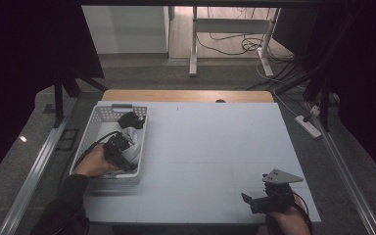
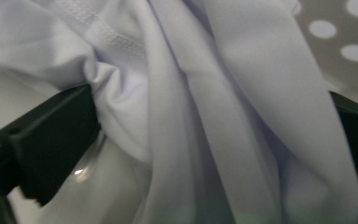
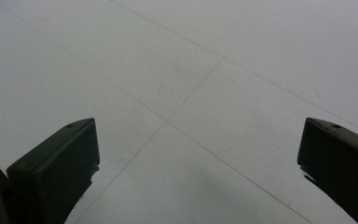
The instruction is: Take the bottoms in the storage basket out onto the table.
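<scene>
Left tongs (image 2: pixel 214 140) gaping around white cloth (image 2: pixel 182 93) in basket (image 1: pixel 94 128), cloth mostly hidden, right tongs (image 3: pixel 198 158) released over table (image 3: pixel 191 70)

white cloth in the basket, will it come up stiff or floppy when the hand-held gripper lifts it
Probably floppy: the white cloth lies in soft folds between the open jaws of the left hand-held gripper. It looks thin and smooth, so likely light, possibly slippery. It may drape and drag on the basket wall.
</scene>
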`<action>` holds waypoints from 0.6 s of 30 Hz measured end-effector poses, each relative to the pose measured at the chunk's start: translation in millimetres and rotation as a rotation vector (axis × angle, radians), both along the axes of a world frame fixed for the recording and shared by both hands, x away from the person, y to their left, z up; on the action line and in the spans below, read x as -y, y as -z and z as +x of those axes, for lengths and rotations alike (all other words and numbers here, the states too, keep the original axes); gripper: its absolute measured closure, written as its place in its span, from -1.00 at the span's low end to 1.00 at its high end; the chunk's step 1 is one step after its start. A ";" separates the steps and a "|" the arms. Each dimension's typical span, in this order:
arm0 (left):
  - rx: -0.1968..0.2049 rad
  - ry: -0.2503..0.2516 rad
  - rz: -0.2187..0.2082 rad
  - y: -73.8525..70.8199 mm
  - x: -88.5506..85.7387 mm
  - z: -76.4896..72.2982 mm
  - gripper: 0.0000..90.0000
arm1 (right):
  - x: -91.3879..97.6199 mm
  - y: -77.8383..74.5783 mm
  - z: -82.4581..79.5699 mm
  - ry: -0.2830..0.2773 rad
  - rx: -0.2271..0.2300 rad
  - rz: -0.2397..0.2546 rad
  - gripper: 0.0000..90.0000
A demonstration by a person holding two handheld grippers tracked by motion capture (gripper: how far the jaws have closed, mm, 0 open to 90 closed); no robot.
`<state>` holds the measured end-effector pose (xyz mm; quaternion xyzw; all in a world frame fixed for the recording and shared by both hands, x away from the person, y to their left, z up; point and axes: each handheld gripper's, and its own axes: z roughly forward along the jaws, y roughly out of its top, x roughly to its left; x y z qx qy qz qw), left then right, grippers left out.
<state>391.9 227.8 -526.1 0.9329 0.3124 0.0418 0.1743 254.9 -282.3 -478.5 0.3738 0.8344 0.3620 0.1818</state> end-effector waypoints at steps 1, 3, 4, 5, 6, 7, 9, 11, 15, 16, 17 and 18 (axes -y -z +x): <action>0.000 0.000 0.000 0.0 0.0 0.0 -0.89 | 0.0 0.0 0.0 0.000 0.000 0.000 -1.00; 0.007 -0.030 -0.014 -2.1 -3.4 1.0 -0.80 | 0.0 0.0 0.0 -0.001 0.001 -0.002 -1.00; 0.017 -0.050 -0.036 -3.7 -7.3 1.5 -0.62 | 0.0 0.0 0.0 -0.002 0.001 -0.002 -1.00; 0.017 -0.050 -0.036 -3.7 -7.3 1.5 -0.50 | 0.0 0.0 0.0 -0.002 0.001 -0.002 -1.00; 0.022 -0.059 -0.047 -5.1 -9.3 1.6 -0.50 | 0.0 0.1 0.0 -0.002 0.001 -0.003 -1.00; 0.027 -0.069 -0.062 -6.7 -11.4 1.6 -0.26 | -0.1 0.0 0.0 -0.002 0.001 -0.003 -1.00; 0.024 -0.077 -0.075 -7.6 -12.8 1.6 0.23 | -0.2 0.1 -0.1 -0.003 0.001 -0.004 -1.00; 0.018 -0.066 -0.080 -8.3 -12.3 1.0 0.48 | -0.2 0.1 -0.1 -0.004 0.002 -0.004 -1.00; 0.003 -0.064 -0.062 -10.5 -7.1 -0.5 0.64 | -0.2 0.1 -0.1 -0.004 0.002 -0.004 -1.00; -0.002 -0.072 -0.063 -11.0 -6.9 -0.3 0.66 | -0.2 0.1 -0.1 -0.005 0.002 -0.004 -1.00; 0.000 -0.073 -0.063 -11.3 -6.9 -0.5 0.67 | -0.3 0.1 -0.1 -0.004 0.002 -0.003 -1.00; 0.003 -0.074 -0.062 -11.6 -6.9 -0.8 0.67 | -0.3 0.0 -0.2 -0.004 0.002 -0.003 -1.00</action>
